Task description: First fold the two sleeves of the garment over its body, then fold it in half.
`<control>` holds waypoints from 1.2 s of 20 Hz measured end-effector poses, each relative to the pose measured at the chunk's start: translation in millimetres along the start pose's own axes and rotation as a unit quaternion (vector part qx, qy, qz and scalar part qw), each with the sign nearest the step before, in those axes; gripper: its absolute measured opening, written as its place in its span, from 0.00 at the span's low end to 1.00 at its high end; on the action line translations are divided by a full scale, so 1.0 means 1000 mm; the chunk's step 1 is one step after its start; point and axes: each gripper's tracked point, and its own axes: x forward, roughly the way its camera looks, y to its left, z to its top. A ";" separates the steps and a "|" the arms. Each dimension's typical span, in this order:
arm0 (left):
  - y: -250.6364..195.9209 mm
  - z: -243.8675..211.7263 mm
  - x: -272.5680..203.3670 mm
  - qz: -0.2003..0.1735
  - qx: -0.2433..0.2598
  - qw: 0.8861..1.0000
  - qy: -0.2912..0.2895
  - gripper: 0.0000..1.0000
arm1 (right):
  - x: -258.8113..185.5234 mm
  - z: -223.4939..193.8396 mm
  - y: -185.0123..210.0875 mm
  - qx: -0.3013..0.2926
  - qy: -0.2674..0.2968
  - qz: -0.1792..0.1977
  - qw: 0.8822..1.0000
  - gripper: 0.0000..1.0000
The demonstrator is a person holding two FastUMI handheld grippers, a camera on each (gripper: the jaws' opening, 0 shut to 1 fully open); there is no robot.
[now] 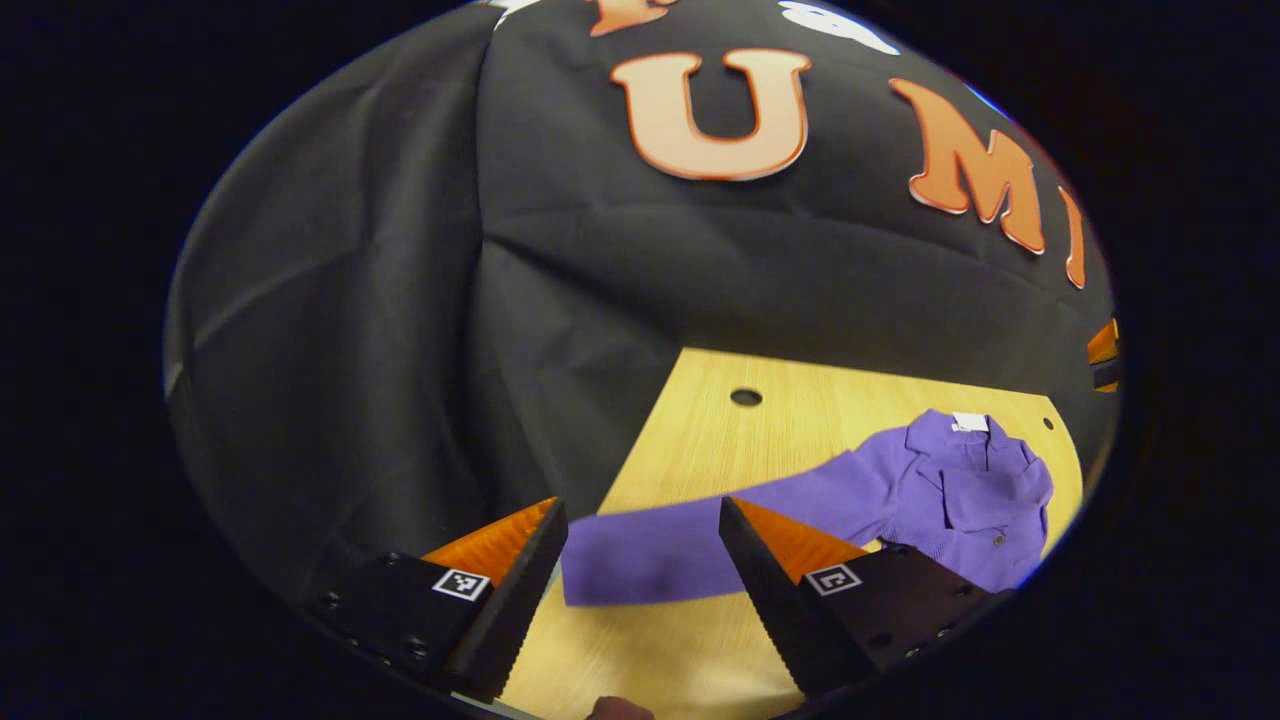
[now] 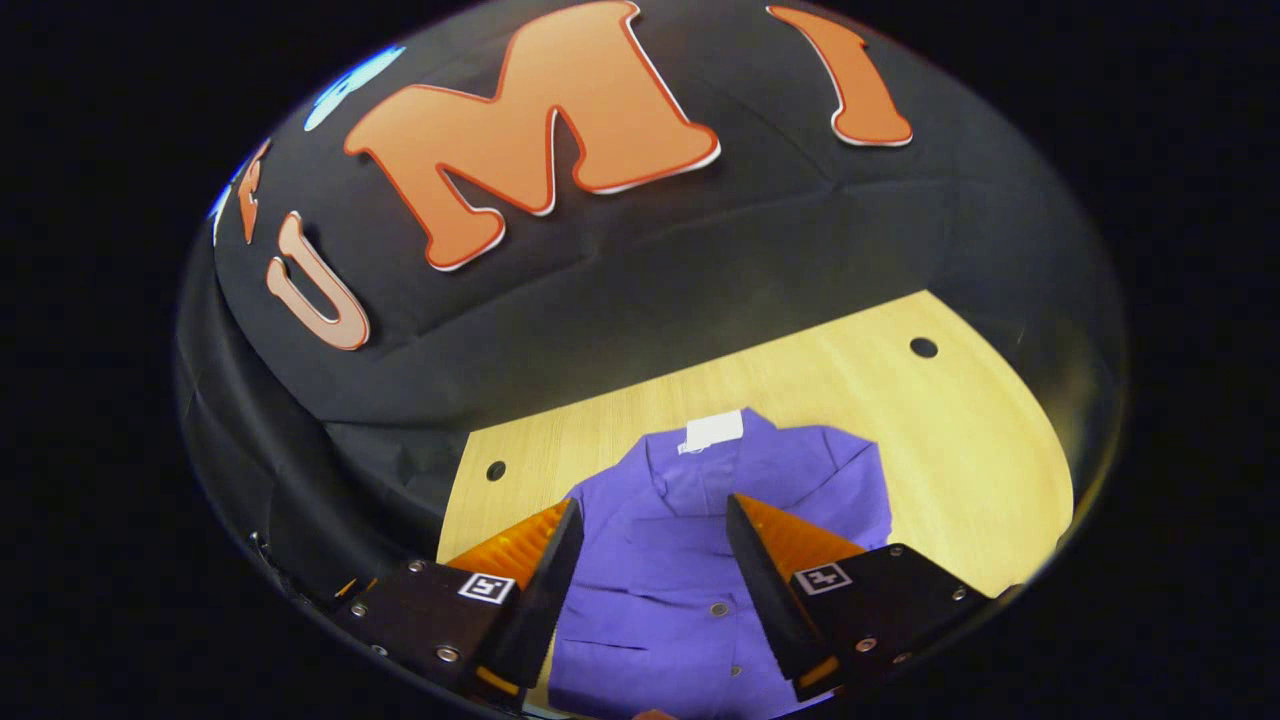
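One purple jacket (image 1: pixel 960 500) lay flat on the desk (image 1: pixel 800 390), and two grippers hung above it, each with its jaws spread and nothing between them. In the left gripper view, the left gripper (image 1: pixel 640 590) hovered over the cuff end of one sleeve (image 1: pixel 700 540), which stretched out straight toward the desk's left edge; bare wood lay in front of that sleeve and beyond it up to the far edge. The right gripper (image 2: pixel 650 580) hung over the jacket's buttoned front, with its collar and one white tag (image 2: pixel 712 431) toward the far edge. Three round holes showed in the wood across the two views, near the far corners. Open desk ran to the right of the jacket. Black cloth walled the booth behind the desk.
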 end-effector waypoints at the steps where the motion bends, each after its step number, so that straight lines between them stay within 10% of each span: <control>1: -0.004 -0.010 0.013 -0.006 -0.016 0.999 0.030 0.98 | -0.006 0.003 -0.003 -0.008 -0.014 -0.003 1.000 0.89; 10: -0.005 -0.077 0.083 -0.017 -0.057 0.965 0.254 0.98 | -0.055 0.000 -0.041 -0.087 -0.069 -0.048 0.993 0.96; 24: 0.017 -0.142 0.122 -0.001 -0.070 0.925 0.374 0.98 | -0.095 -0.032 -0.085 -0.061 -0.074 -0.087 0.992 0.96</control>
